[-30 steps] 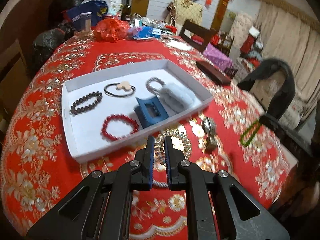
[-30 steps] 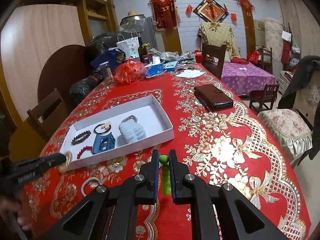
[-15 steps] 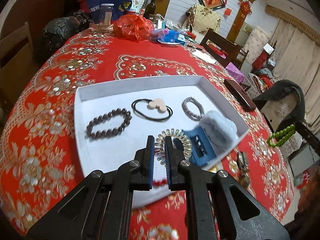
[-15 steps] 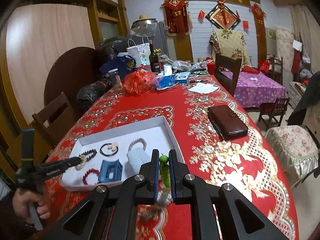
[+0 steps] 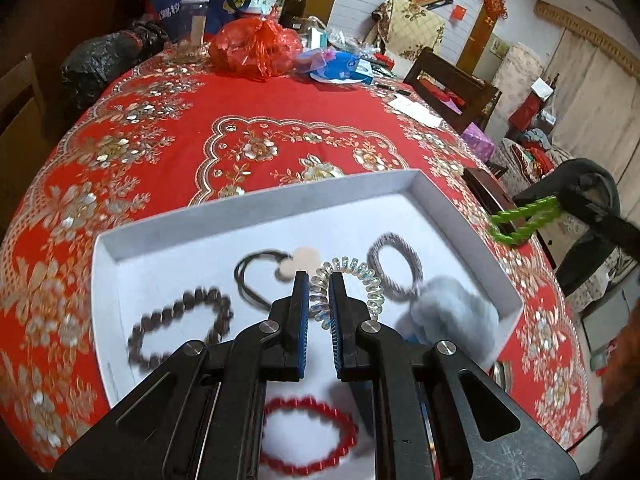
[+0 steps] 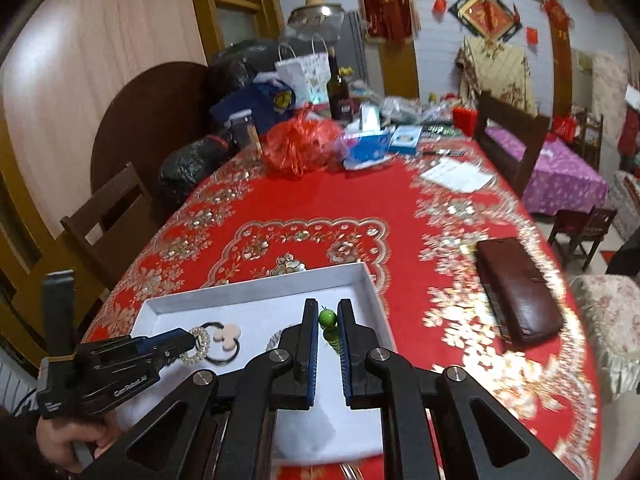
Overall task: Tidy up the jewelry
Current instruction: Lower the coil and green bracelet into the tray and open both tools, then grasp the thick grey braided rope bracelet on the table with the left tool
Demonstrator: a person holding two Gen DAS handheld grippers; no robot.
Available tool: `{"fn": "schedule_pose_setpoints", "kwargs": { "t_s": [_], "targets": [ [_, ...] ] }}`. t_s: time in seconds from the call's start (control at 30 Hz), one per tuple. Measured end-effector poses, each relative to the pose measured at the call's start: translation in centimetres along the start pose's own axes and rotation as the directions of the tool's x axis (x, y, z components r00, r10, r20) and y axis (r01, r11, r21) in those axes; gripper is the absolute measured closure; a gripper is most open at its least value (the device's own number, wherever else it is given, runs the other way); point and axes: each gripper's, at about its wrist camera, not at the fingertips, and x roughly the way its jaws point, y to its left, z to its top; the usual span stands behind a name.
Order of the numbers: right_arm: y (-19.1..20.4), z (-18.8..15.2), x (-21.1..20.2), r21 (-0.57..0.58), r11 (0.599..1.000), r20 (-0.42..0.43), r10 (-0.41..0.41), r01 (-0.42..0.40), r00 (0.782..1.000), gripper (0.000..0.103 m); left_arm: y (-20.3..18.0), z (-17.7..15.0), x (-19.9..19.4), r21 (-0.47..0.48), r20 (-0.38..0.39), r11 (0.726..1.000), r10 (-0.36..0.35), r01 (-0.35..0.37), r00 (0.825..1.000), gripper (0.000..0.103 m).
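A white tray (image 5: 256, 204) lies on the red tablecloth. My left gripper (image 5: 319, 280) is shut on a clear spiral hair tie (image 5: 370, 284) and hangs over the tray's middle. In the tray lie a dark bead bracelet (image 5: 180, 330), a black hair tie with a beige charm (image 5: 260, 276), a grey braided tie (image 5: 396, 264), a fluffy grey clip (image 5: 452, 316) and a red bead bracelet (image 5: 308, 436). My right gripper (image 6: 328, 310) is shut on a green bead bracelet (image 6: 330, 326) above the tray's right part (image 6: 372, 292). The green bracelet (image 5: 524, 224) also shows at the right of the left wrist view.
A brown wallet (image 6: 520, 292) lies right of the tray. The far end of the table holds a red plastic bag (image 6: 300, 144), a wine bottle (image 6: 338, 92), blue bags and papers. Wooden chairs (image 6: 104, 216) stand on both sides. A hand (image 6: 60, 444) holds the left gripper.
Both grippers have moved from the tablecloth in front of the tray to over it, the left with the spiral tie, the right with the green bracelet.
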Motion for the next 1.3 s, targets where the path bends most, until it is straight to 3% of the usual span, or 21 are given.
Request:
{"fn": "schedule_pose_setpoints", "kwargs": {
  "t_s": [0.2,0.37,0.6,0.67,0.73,0.77,0.83,0.93,1.13,1.3],
  "targets": [
    [-0.2,0.8,5.6,0.087,0.996,-0.086,0.041,-0.033,0.995,0.094,0.3,2.5,2.1,0.007,-0.033,1.0,0.024,-0.024,0.999,0.095],
    [0.0,1.4,6.5,0.103,0.992,-0.075,0.08,-0.072,0.994,0.095,-0.3,3.4,3.3,0.033,-0.045,0.999,0.043,-0.042,0.998,0.095],
    [-3.5,-1.1,9.2,0.182,0.983,-0.184,0.034,0.0,0.982,0.095,-1.1,2.9,5.4,0.071,-0.086,0.995,0.083,-0.077,0.993,0.094],
    [-3.9,-1.9,8.7,0.174,0.985,-0.188,0.043,-0.01,0.981,0.088,-1.4,2.7,5.6,0.09,-0.092,0.992,0.093,-0.084,0.991,0.085],
    [-4.1,-2.3,7.5,0.17,0.985,-0.173,0.05,-0.02,0.984,0.063,-1.6,2.5,5.2,0.099,-0.08,0.991,0.098,-0.09,0.992,0.074],
    [-4.1,-2.6,6.5,0.167,0.985,-0.147,0.059,-0.034,0.987,0.06,-1.6,2.5,4.8,0.102,-0.07,0.991,0.097,-0.089,0.993,0.067],
    [-4.1,-2.9,5.1,0.158,0.987,-0.125,0.062,-0.042,0.99,0.059,-1.5,2.3,3.9,0.1,-0.051,0.991,0.095,-0.09,0.994,0.06],
    [-3.9,-3.8,2.4,0.133,0.99,-0.108,0.055,-0.04,0.993,0.059,-1.2,2.0,2.0,0.083,-0.033,0.993,0.091,-0.088,0.995,0.06],
    [-2.9,-8.2,-5.3,0.032,0.998,-0.054,-0.058,0.06,0.997,0.058,-1.6,-0.6,-4.1,0.087,0.037,0.995,0.051,-0.054,0.998,0.056],
    [-3.1,-12.9,-8.7,0.07,0.985,-0.115,-0.147,0.156,0.982,0.058,-3.7,-5.7,-9.3,0.144,0.07,0.99,-0.018,0.007,0.997,0.051]
  ]
}}
